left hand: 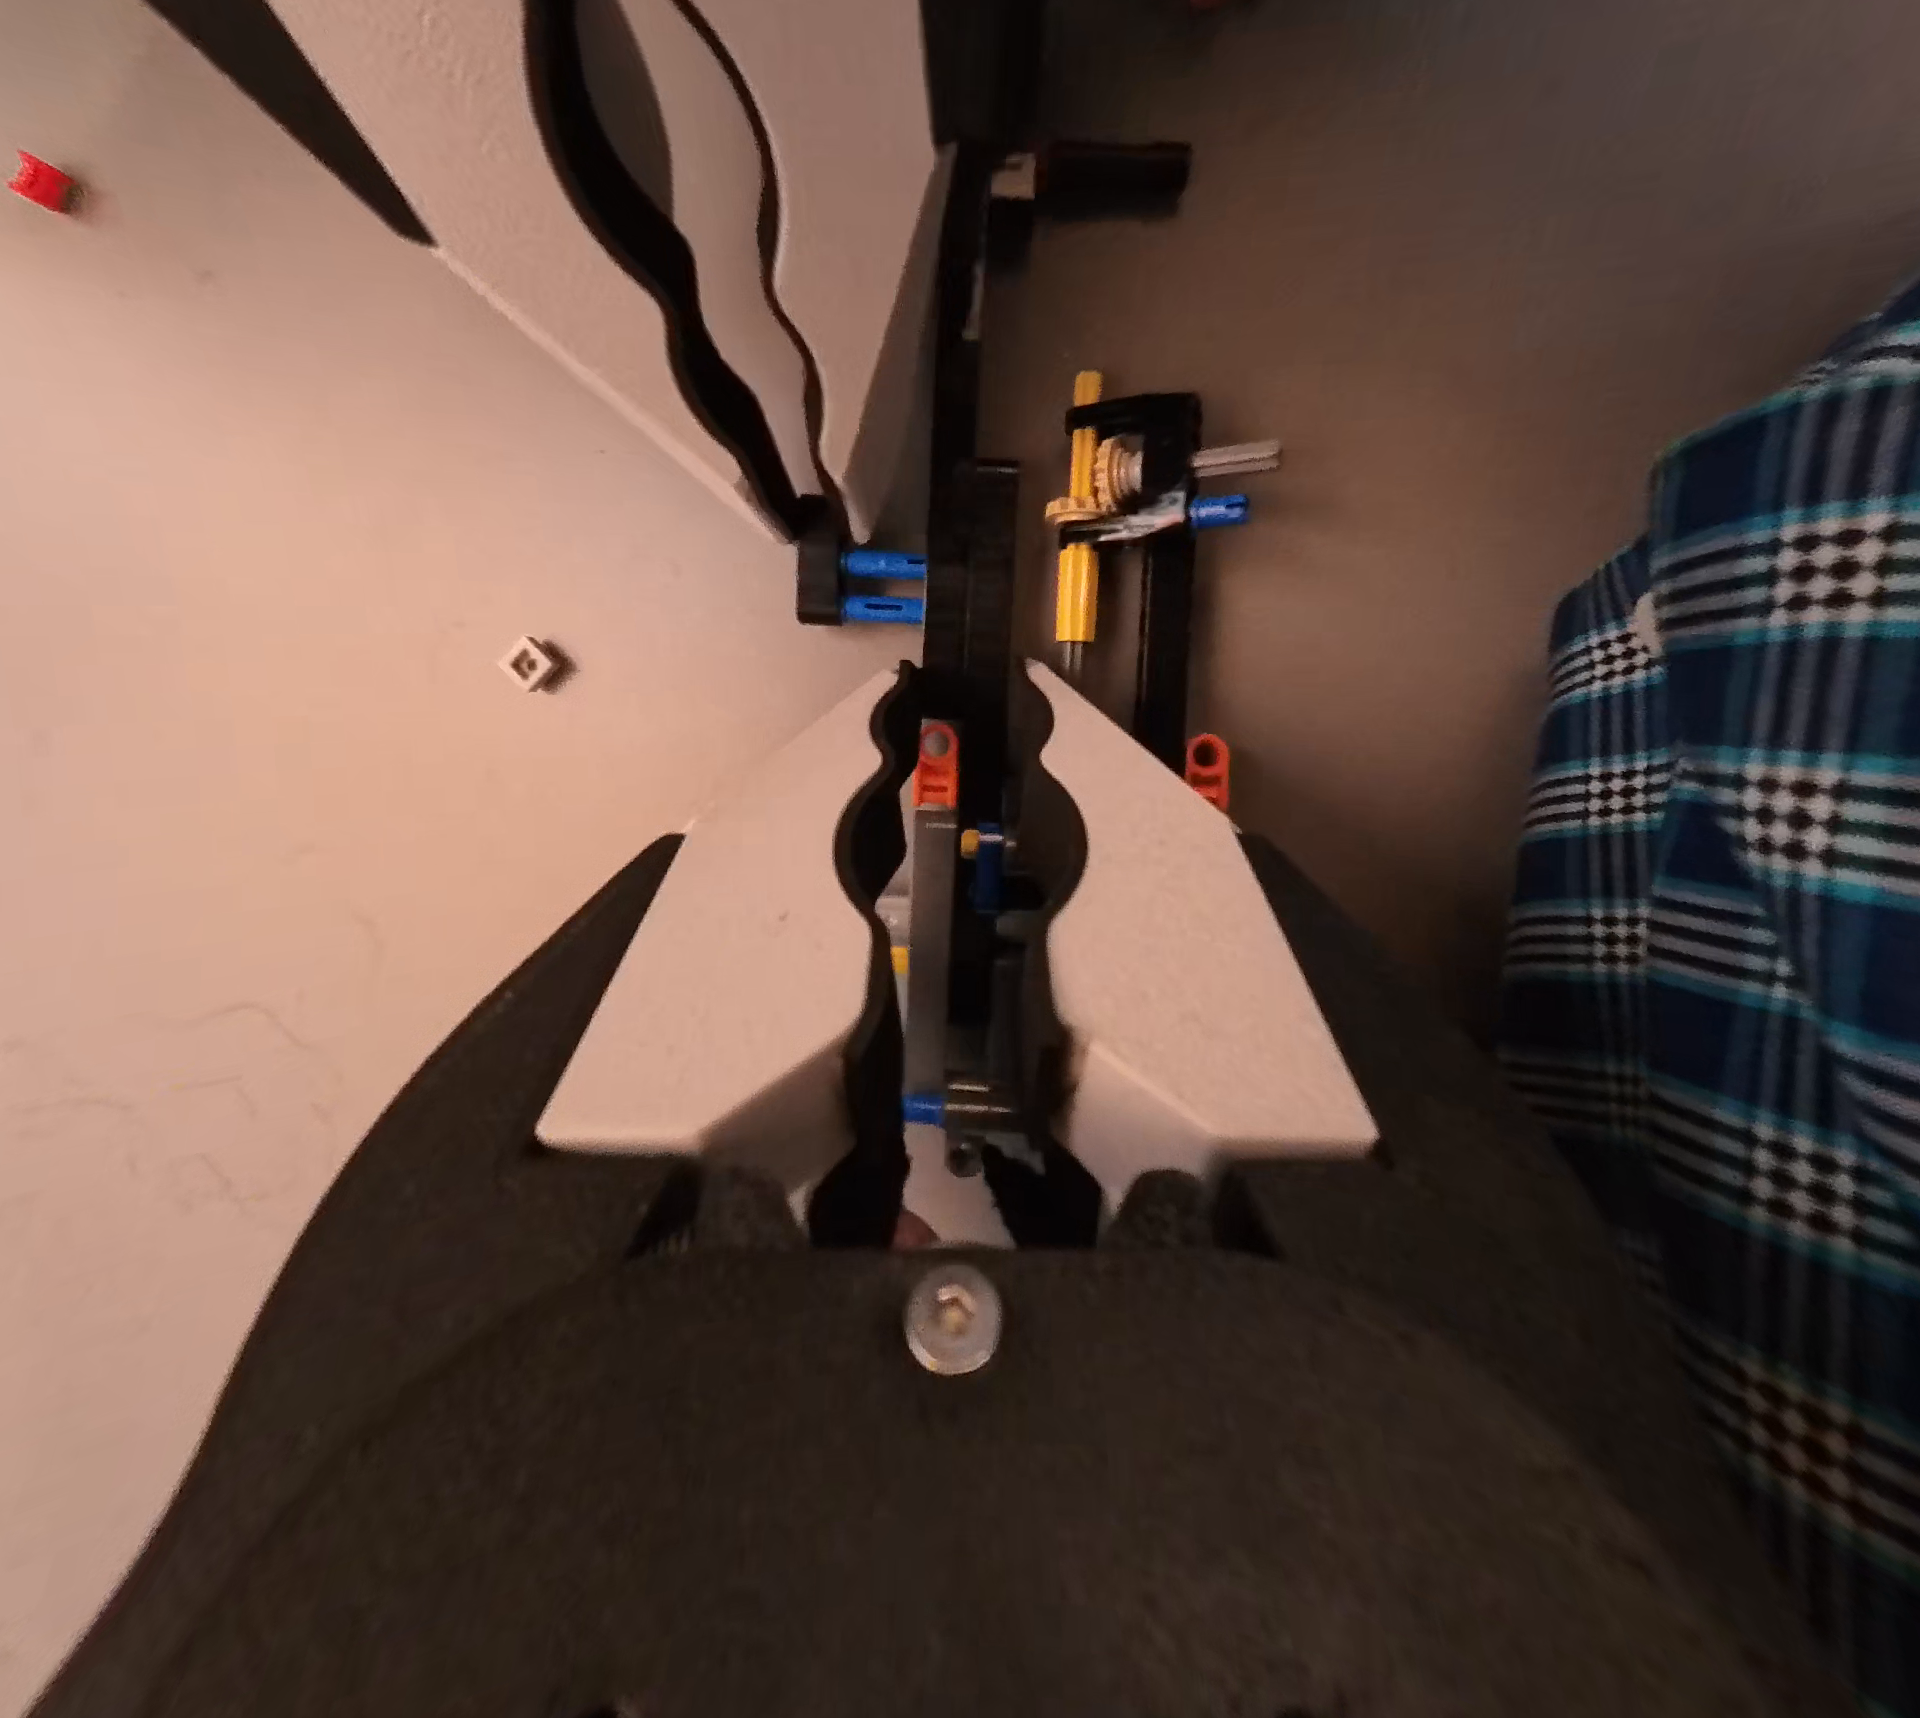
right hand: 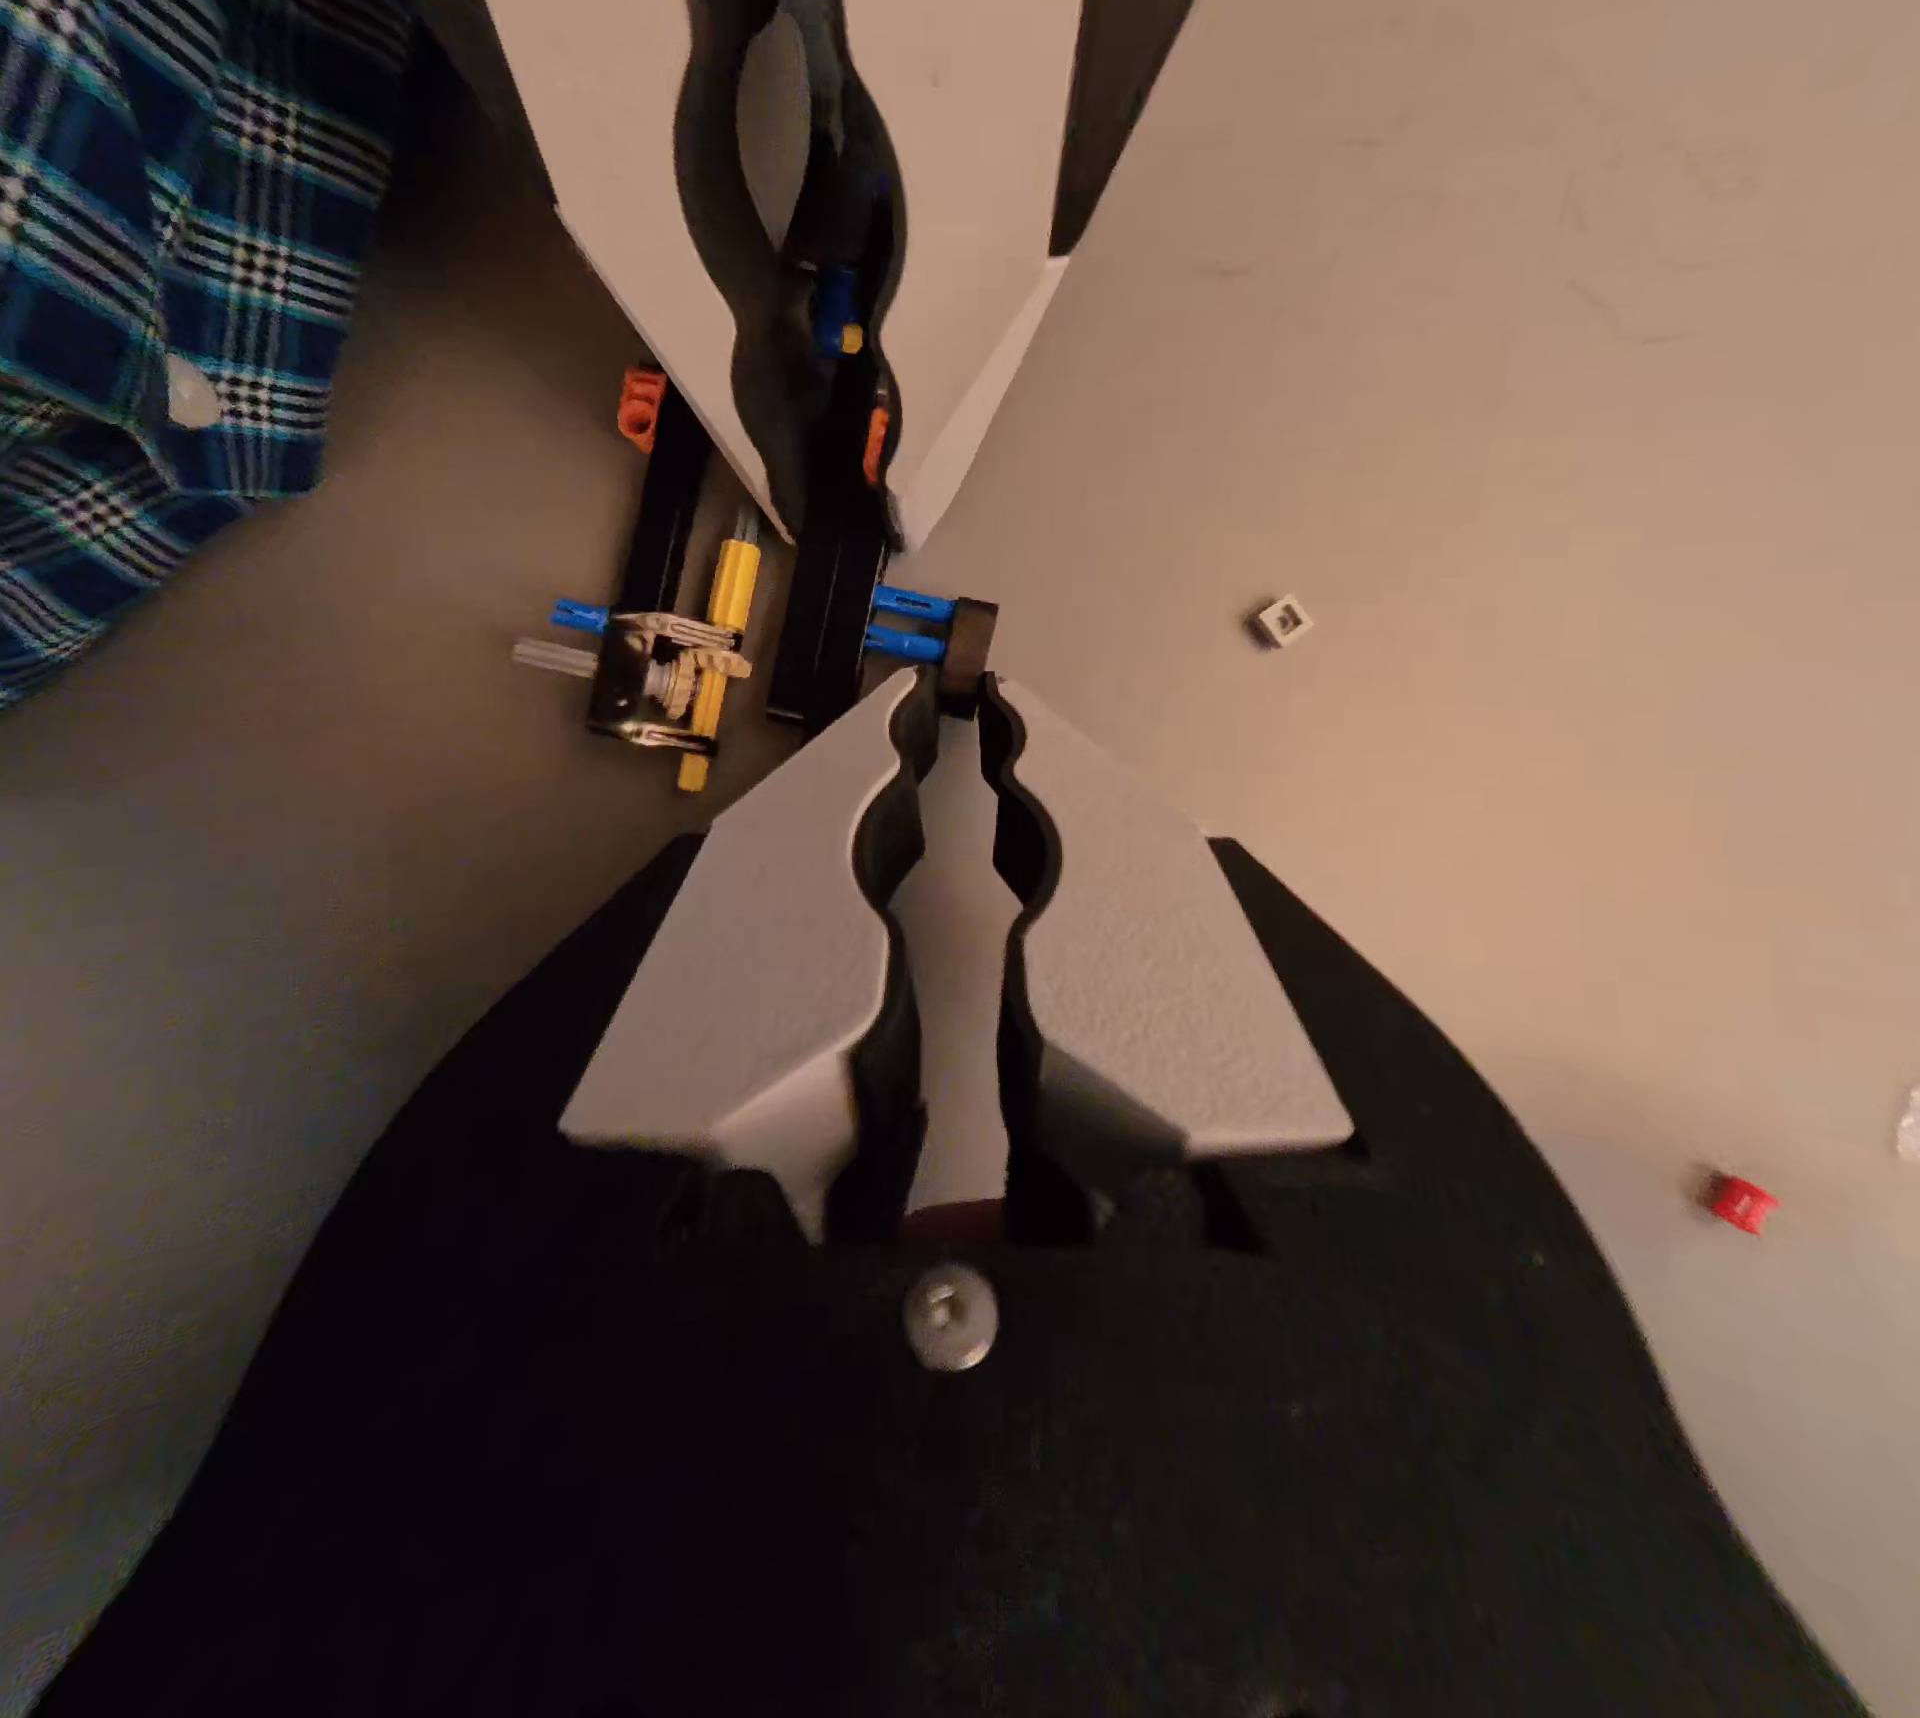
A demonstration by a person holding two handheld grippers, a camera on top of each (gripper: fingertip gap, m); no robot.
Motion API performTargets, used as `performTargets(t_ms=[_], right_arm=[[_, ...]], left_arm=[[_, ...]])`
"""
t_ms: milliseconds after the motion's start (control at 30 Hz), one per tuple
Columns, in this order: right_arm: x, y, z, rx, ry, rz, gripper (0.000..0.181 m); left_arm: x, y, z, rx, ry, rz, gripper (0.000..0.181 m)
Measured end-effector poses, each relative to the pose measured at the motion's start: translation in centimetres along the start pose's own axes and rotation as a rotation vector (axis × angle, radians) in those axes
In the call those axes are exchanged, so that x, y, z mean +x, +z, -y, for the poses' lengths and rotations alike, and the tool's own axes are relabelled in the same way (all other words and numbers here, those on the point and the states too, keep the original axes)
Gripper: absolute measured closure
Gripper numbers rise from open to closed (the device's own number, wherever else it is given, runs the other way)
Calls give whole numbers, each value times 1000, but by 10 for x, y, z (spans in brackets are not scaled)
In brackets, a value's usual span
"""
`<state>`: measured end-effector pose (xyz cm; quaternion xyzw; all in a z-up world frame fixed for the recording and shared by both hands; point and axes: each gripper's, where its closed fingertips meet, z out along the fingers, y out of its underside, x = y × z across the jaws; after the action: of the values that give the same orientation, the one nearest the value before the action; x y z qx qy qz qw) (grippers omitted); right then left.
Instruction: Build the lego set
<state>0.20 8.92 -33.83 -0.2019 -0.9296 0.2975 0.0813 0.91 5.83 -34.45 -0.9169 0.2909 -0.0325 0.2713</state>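
Note:
My left gripper [left hand: 966, 686] is shut on the lego assembly [left hand: 982, 588], a long black beam frame with orange connectors [left hand: 938, 764], a yellow axle [left hand: 1081, 567] and tan gears. It holds the frame above the table. My right gripper [right hand: 956, 692] is shut on a small black piece [right hand: 971, 645] with two blue pins [right hand: 909, 619]. The pin ends meet the side of the black beam [right hand: 831, 619]. In the left wrist view the right gripper [left hand: 831, 546] comes in from the upper left. In the right wrist view the left gripper [right hand: 842, 530] comes in from the top.
A small red lego piece [left hand: 42, 177] [right hand: 1740, 1201] and a small grey piece [left hand: 535, 662] [right hand: 1283, 622] lie loose on the pale table [left hand: 260, 837]. A person's blue plaid clothing [left hand: 1745, 837] [right hand: 156, 214] is close beside the assembly. Less than 4 cm separates the two grippers' tips.

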Motion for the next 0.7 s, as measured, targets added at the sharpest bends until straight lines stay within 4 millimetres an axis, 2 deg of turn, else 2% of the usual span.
performTargets(t_ms=[267,500,700], right_arm=[[1,1,2,48,-99,40,176],[0,4,1,35,-161,3,177],[-1,5,2,47,-132,-46,177]], left_arm=[[0,-1,0,10,-9,-12,166],[1,-1,0,15,-12,-16,166],[2,-2,0,17,-25,-23,166]])
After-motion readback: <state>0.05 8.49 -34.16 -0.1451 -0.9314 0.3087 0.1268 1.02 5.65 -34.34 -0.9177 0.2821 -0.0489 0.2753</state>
